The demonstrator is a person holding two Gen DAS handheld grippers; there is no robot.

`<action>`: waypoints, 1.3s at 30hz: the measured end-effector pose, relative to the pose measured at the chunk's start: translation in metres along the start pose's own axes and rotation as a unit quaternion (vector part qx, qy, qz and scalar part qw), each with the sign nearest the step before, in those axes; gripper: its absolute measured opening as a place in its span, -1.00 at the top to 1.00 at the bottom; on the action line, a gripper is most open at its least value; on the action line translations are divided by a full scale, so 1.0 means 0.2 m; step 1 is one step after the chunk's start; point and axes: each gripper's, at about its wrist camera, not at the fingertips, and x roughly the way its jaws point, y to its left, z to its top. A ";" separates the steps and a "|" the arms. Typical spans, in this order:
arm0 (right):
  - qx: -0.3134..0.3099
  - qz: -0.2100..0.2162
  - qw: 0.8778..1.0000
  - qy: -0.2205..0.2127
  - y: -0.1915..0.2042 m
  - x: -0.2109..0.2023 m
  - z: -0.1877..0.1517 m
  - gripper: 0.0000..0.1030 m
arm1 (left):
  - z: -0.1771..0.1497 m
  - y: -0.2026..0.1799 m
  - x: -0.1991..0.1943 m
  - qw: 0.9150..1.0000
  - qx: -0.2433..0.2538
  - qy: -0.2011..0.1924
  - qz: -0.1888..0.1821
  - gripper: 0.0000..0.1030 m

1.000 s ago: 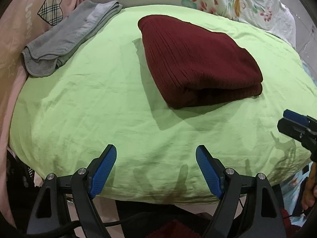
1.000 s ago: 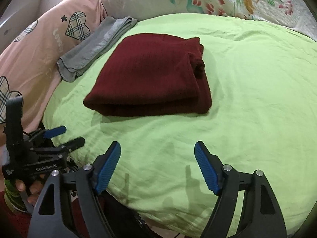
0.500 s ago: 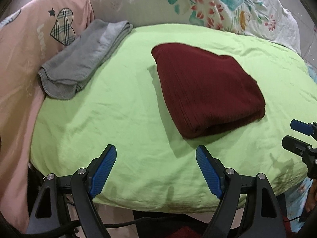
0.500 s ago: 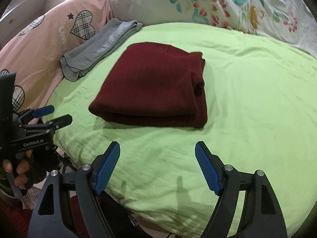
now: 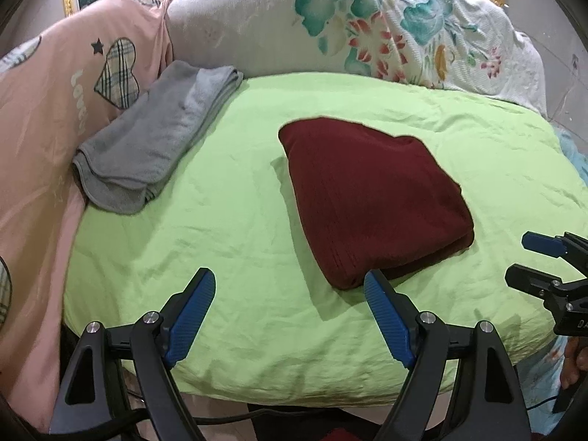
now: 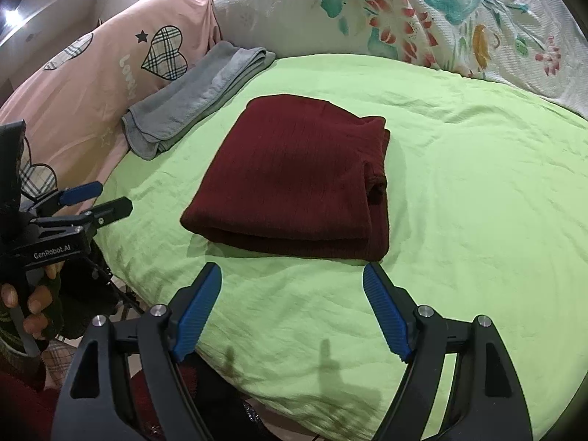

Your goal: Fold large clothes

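Observation:
A dark red knitted garment [image 5: 371, 194] lies folded into a thick rectangle on the green bed sheet [image 5: 239, 239]; it also shows in the right wrist view [image 6: 297, 176]. My left gripper [image 5: 290, 316] is open and empty, held back over the sheet's near edge, short of the garment. My right gripper [image 6: 292, 308] is open and empty, just in front of the garment's near fold. Each gripper appears at the side of the other's view, the right one [image 5: 529, 261] and the left one [image 6: 97, 198].
A folded grey towel [image 5: 154, 143] lies at the sheet's far left. A pink quilt with plaid hearts [image 5: 47, 110] lies along the left. A floral white pillow [image 5: 367, 25] lies at the back. The bed's front edge drops off below the grippers.
Both grippers have drawn back and tilted up from the garment, so more of the pillow and quilt shows. The folded garment has stayed in place. Both jaws stayed open.

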 end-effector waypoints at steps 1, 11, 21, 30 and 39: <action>-0.002 0.002 1.000 0.001 0.00 -0.01 0.01 -0.55 | 0.01 0.00 -0.03 1.000 0.002 -0.012 -0.001 -0.62; 0.023 0.000 1.000 0.008 -0.08 0.06 0.00 -0.58 | -0.06 -0.04 0.15 1.000 0.008 0.019 0.004 -0.64; 0.055 0.009 0.998 0.029 -0.14 0.21 -0.02 -0.58 | -0.09 -0.01 0.40 0.996 -0.021 0.092 -0.001 -0.65; 0.061 0.012 0.998 0.021 -0.19 0.28 0.10 -0.58 | 0.03 0.00 0.39 0.997 -0.023 0.069 -0.006 -0.68; 0.106 0.005 0.994 -0.015 -0.38 0.49 0.43 -0.58 | 0.26 0.03 0.55 0.998 -0.036 0.054 0.001 -0.68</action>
